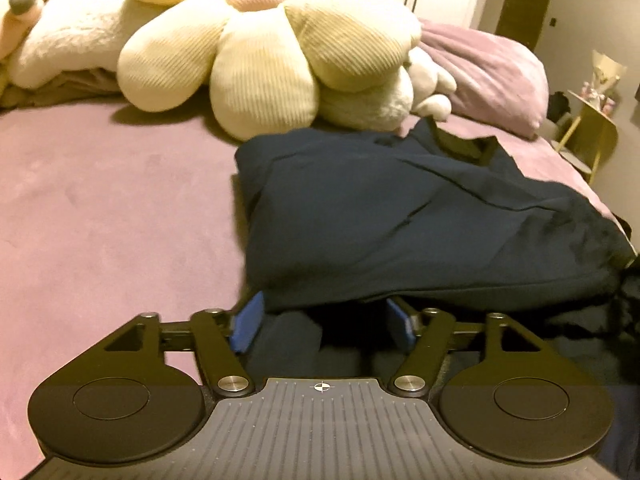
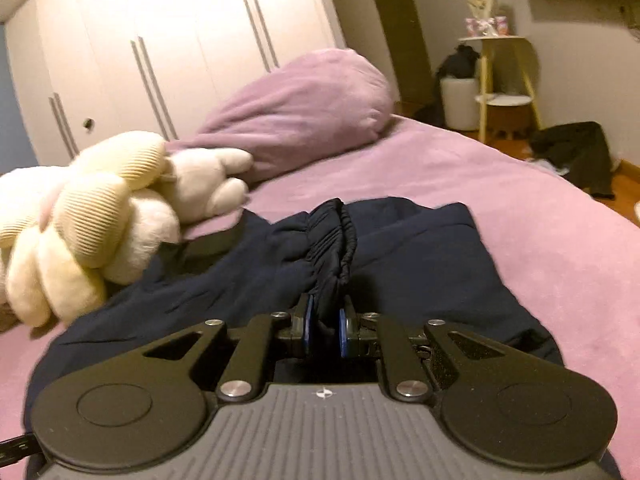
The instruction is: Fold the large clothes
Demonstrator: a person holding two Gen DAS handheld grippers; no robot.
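A dark navy garment (image 1: 404,216) lies folded over on the pink bed (image 1: 100,208). My left gripper (image 1: 324,320) is open, its blue pads (image 1: 248,320) wide apart at the garment's near edge, with dark cloth lying between them. In the right wrist view the same navy garment (image 2: 420,256) spreads across the bed (image 2: 540,248). My right gripper (image 2: 324,328) is shut on a bunched, gathered elastic band (image 2: 332,248) of the garment, held up in a ridge above the rest of the cloth.
A cream flower-shaped cushion (image 1: 260,52) and white plush toys (image 2: 200,184) lie just beyond the garment. A purple pillow (image 2: 304,108) sits at the head of the bed. White wardrobe doors (image 2: 160,40), a yellow side table (image 2: 504,80) and dark clothes on the floor (image 2: 572,152) stand beyond.
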